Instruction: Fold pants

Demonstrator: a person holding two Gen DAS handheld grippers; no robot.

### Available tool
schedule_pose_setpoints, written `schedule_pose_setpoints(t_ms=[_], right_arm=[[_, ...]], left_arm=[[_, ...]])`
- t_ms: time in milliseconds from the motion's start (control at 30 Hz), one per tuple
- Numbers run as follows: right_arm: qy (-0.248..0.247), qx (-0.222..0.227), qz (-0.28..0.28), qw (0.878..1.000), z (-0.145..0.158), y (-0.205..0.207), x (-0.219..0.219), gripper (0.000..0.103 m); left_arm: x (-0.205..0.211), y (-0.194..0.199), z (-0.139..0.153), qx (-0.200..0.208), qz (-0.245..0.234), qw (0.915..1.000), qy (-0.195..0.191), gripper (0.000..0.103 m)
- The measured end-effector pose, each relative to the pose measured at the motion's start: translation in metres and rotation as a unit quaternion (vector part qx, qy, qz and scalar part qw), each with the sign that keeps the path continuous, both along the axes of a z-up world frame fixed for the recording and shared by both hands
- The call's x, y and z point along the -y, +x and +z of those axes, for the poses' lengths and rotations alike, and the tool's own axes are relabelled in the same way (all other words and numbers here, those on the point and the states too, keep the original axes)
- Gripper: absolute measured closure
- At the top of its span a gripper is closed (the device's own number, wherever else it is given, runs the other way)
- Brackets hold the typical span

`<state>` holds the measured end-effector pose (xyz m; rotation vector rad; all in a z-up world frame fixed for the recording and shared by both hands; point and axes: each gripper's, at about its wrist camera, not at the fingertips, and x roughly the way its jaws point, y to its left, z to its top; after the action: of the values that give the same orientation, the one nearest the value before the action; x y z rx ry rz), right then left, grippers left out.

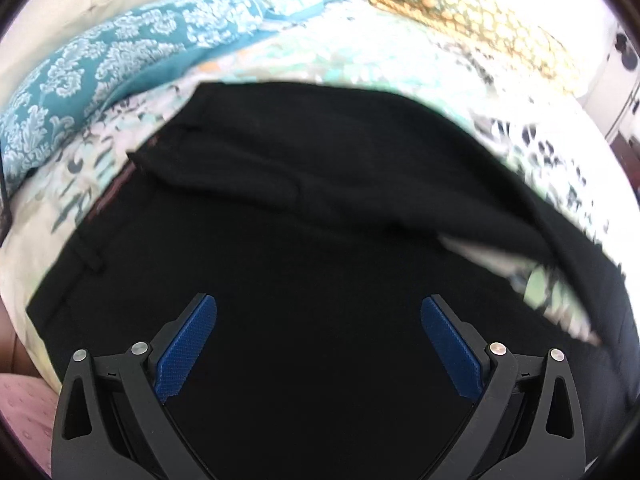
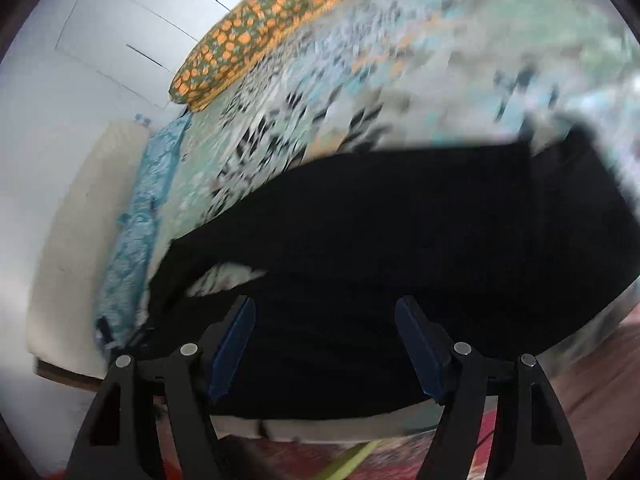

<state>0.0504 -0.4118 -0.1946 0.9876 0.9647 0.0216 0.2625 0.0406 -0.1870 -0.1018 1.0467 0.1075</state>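
Bed (image 1: 400,64) with patterned cover carries black pants (image 1: 320,184): soft, limp, light; best pinched at waistband or hem. Both grippers, left (image 1: 319,344) and right (image 2: 325,348), are spread wide, nothing held.

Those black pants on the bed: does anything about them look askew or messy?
Yes. The black pants lie unevenly: a gap where the patterned bedspread shows between two layers of fabric, so the fold is loose, not flush. Nothing looks damaged.
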Motion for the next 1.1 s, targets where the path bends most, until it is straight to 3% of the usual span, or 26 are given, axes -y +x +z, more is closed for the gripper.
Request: schedule_pose_setpoints(t_ms=[133,267,367,400,467,500,533,667,800,867,967,1100], right_arm=[[0.008,-0.015,-0.080,0.997,-0.029,-0.005,0.015,0.031],[-0.019,-0.019,-0.184,0.983,-0.024,-0.025,0.055,0.030],[0.009,-0.017,-0.229,0.973,-0.036,-0.028,0.075,0.031],[0.011,-0.018,-0.232,0.973,-0.038,-0.025,0.078,0.034],[-0.025,-0.028,-0.214,0.976,-0.034,-0.016,0.077,0.059],[-0.049,-0.030,-0.201,0.978,-0.030,-0.013,0.076,0.090],[-0.065,-0.027,-0.194,0.978,-0.025,-0.011,0.074,0.096],[-0.103,0.036,-0.163,0.981,0.019,-0.010,0.066,0.097],[-0.139,0.117,-0.120,0.976,0.072,-0.017,0.054,0.097],[-0.136,0.145,-0.102,0.975,0.090,-0.020,0.050,0.097],[-0.134,0.174,-0.069,0.973,0.112,-0.026,0.043,0.097],[-0.131,0.211,-0.029,0.968,0.138,-0.047,0.029,0.097]], left_arm=[[0.000,0.000,-0.016,-0.011,-0.006,0.9990,0.044,0.001],[-0.008,0.003,-0.022,-0.019,0.009,0.9995,0.024,0.001],[-0.005,0.003,-0.025,-0.016,0.017,0.9994,0.027,0.000],[-0.002,0.002,-0.026,-0.014,0.016,0.9992,0.034,0.000],[0.002,-0.001,-0.026,-0.008,0.014,0.9989,0.043,0.000],[0.002,-0.002,-0.026,-0.007,0.014,0.9989,0.043,0.000],[0.002,-0.002,-0.025,-0.010,0.014,0.9990,0.042,0.000],[0.005,0.005,-0.015,-0.041,-0.002,0.9973,0.062,0.001],[0.019,0.022,0.021,-0.013,-0.063,0.9960,0.063,0.001],[0.023,0.044,0.043,-0.002,-0.083,0.9959,0.036,0.001],[0.020,0.085,0.068,0.000,-0.078,0.9964,-0.035,0.001],[0.010,0.148,0.068,-0.034,-0.040,0.9897,-0.134,0.001]])
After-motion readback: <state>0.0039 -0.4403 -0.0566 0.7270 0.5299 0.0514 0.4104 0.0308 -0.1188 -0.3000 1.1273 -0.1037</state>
